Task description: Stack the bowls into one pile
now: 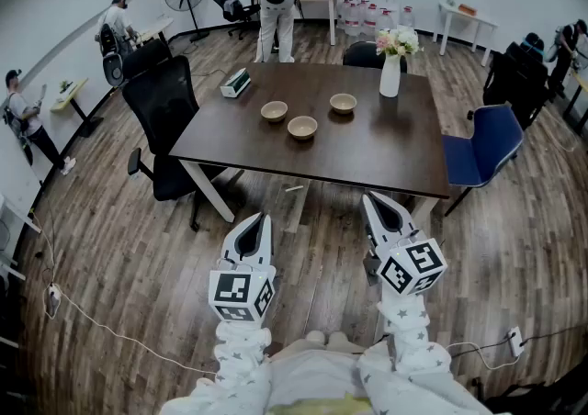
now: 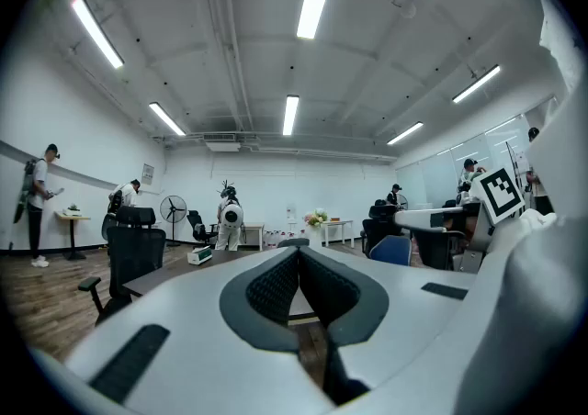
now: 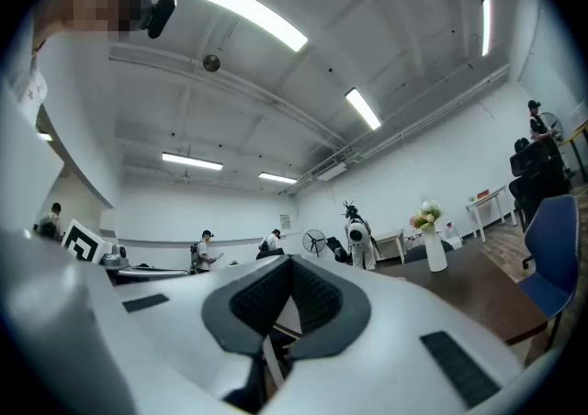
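The left gripper (image 1: 254,220) and right gripper (image 1: 377,203) hang over the floor, jaws pressed together on nothing. Three bowls sit apart on the dark table (image 1: 367,151): left bowl (image 1: 274,111), near bowl (image 1: 302,128), right bowl (image 1: 344,103). Arriving with jaws closed would likely shove a bowl, and a careless reach could topple the flower vase (image 1: 390,73). No writing is legible.

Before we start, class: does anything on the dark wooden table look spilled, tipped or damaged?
Nothing stands out. On the dark wooden table, the three tan round bowls sit upright and apart, and the white vase of flowers stands upright.
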